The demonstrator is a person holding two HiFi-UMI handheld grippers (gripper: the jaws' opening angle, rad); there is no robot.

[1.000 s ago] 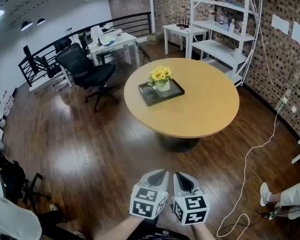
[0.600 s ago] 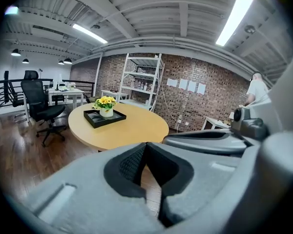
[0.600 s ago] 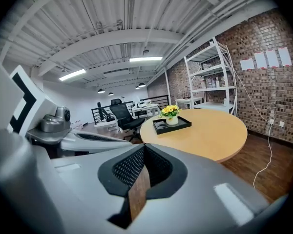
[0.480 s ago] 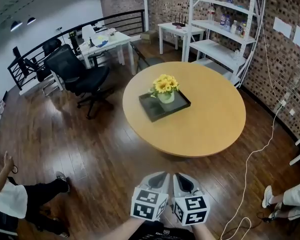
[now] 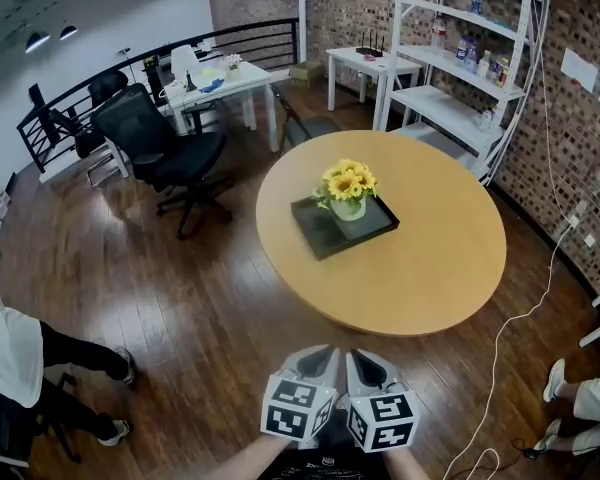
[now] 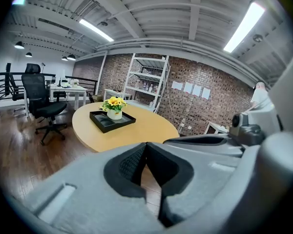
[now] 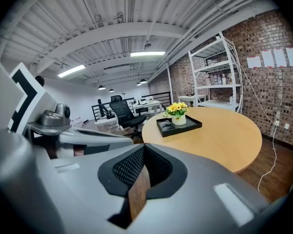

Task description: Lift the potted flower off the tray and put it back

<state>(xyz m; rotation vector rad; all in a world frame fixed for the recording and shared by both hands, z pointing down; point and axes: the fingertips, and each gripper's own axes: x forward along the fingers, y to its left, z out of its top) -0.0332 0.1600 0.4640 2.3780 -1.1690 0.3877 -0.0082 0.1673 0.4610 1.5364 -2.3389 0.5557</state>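
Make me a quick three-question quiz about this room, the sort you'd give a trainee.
1. True or false: the flower stands in the tray on the round table.
2. The flower's blooms are: A red, B yellow, C blue.
3. What do the left gripper and right gripper hold?
Key: 1 true. 2 B. 3 nothing; both are shut, over the floor short of the table.
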